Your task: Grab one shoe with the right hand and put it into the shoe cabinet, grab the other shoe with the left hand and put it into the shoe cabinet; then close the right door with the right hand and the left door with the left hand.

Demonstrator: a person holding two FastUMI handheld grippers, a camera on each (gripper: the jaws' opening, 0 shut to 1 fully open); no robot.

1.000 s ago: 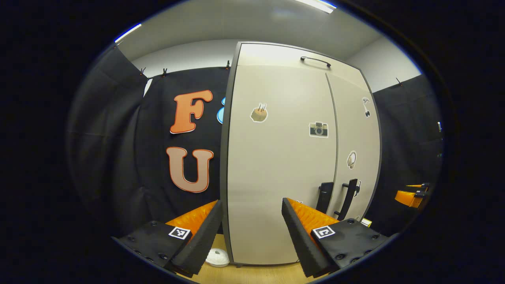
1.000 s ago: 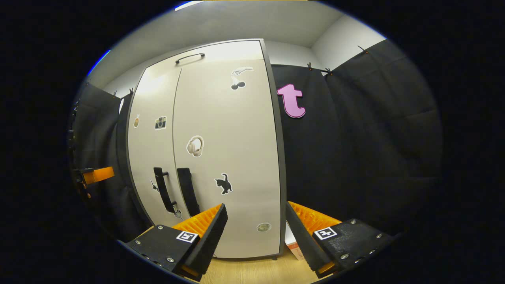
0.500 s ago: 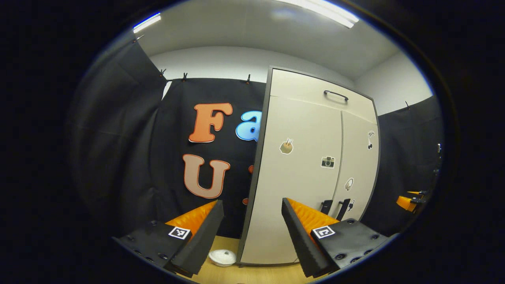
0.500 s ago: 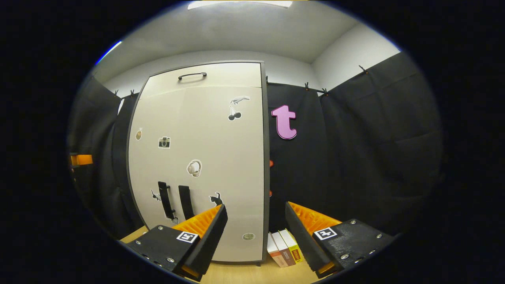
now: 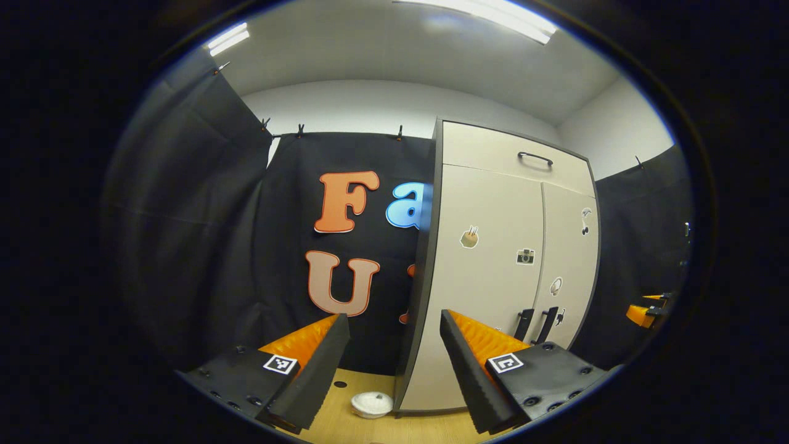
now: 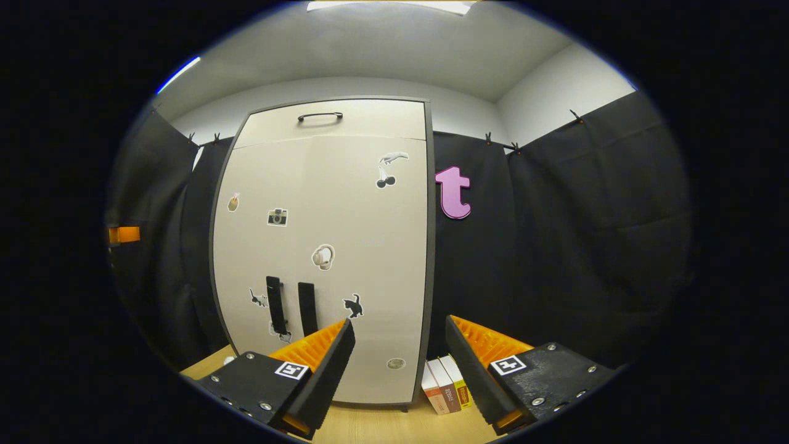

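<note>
The beige shoe cabinet stands on the wooden table with both doors flush; its two black handles sit side by side near the middle seam. A drawer front with a black handle tops it. Both shoes are hidden from view. My left gripper is open and empty, held back from the cabinet's left edge. My right gripper is open and empty too, in front of the cabinet's lower right corner. The right gripper appears far right in the left gripper view, and the left gripper far left in the right gripper view.
A small white round object lies on the table by the cabinet's left foot. Three boxes stand upright against the cabinet's right side. Black cloth walls close in behind and on both sides.
Both grippers have drawn back from the cabinet, which looks smaller now. The boxes on the right and more of the table on the left have come into sight.
</note>
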